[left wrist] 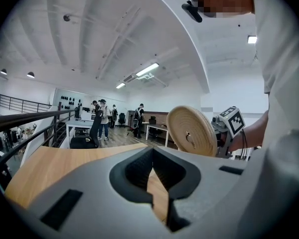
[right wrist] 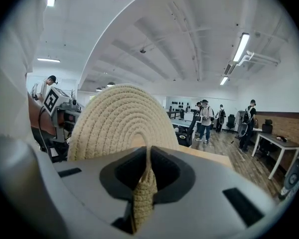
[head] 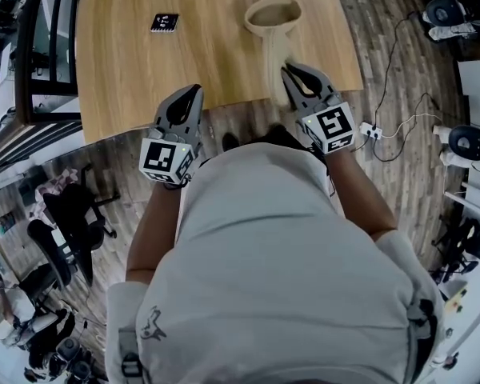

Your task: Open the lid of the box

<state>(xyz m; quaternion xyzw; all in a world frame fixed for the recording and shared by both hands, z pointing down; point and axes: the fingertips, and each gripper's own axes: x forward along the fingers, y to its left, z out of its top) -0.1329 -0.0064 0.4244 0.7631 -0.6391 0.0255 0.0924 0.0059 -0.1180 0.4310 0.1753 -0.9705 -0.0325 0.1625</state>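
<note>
My right gripper (right wrist: 148, 176) pinches the round beige woven-rope lid (right wrist: 120, 121) by its rim, holding it clear of the matching woven box (head: 274, 13) at 12 o'clock, while my left gripper (left wrist: 152, 171) is pressed together, empty.

Lid (right wrist: 117, 118) beige, coiled rope pattern; table (head: 136, 70) light wood grain; left tool (head: 194, 91), right tool (head: 289, 72) grey

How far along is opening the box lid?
Done: the lid is off the box, which stands open on the table. In hand: the right gripper clamps the lid's rim. Remaining: only setting it down; the left gripper is shut, empty.
</note>
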